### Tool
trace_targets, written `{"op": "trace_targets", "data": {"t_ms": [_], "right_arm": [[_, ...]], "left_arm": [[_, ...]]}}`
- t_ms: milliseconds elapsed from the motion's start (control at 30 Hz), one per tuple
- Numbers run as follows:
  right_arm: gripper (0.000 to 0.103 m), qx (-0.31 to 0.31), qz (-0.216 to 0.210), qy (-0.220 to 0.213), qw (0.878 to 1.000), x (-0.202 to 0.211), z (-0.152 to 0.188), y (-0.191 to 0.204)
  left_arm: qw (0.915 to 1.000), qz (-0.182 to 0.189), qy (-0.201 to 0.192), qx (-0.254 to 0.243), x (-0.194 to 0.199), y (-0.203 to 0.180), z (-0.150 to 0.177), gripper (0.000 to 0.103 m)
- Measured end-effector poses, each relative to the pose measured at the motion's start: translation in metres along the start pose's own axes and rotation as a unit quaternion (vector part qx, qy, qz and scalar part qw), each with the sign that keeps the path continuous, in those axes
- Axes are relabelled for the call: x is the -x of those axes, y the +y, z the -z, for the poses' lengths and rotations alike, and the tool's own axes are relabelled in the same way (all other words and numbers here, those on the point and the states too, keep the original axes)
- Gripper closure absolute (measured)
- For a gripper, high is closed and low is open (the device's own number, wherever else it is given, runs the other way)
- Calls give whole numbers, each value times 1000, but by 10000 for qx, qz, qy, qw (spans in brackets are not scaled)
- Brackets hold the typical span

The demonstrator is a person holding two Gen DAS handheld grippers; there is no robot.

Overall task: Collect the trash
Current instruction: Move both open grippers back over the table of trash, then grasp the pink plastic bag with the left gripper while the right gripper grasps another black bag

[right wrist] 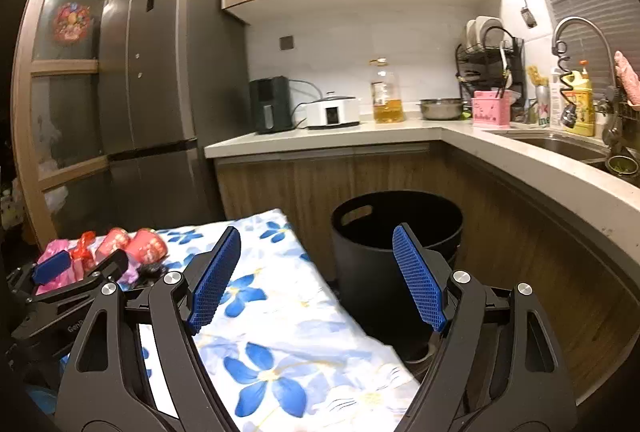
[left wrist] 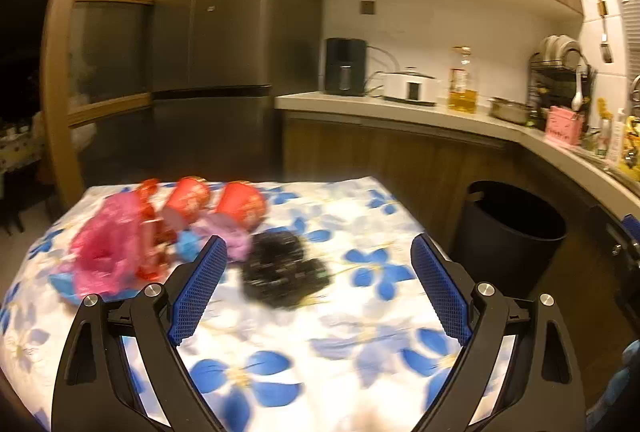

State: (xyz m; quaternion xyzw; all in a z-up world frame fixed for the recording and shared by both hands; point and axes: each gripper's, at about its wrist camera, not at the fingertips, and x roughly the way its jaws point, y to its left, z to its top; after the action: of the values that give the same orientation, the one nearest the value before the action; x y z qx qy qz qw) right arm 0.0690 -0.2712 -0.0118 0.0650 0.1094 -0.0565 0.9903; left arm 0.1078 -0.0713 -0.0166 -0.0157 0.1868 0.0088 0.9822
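Note:
Trash lies on a table under a blue-flowered cloth: a crumpled pink bag, two red paper cups on their sides, a red wrapper, a purple scrap and a black crumpled wrapper. My left gripper is open above the cloth, just short of the black wrapper, holding nothing. My right gripper is open and empty over the table's right edge, toward a black bin. The left gripper shows in the right wrist view near the pink bag and cups.
The black bin stands on the floor between the table and the wooden counter cabinets. A grey fridge rises behind the table. The counter carries an air fryer, a cooker, an oil bottle, a pot and a dish rack; a sink lies right.

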Motion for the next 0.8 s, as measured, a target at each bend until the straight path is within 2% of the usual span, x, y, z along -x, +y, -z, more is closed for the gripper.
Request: {"op": "trace_targets", "data": {"t_ms": [267,500,800], "right_arm": [[26,92,-320,197,9993,-7,16,32],[26,209,-601,447,9970,-20,31,62],[26,303,-868,629,9938,-32,39,91]], "left_arm": [[9956,-890,75,288,-2,66,11,14],[9884,-1468,60,392,-4,115,13,14],[9861,-1551,161,583,-25,159,5,14]]}}
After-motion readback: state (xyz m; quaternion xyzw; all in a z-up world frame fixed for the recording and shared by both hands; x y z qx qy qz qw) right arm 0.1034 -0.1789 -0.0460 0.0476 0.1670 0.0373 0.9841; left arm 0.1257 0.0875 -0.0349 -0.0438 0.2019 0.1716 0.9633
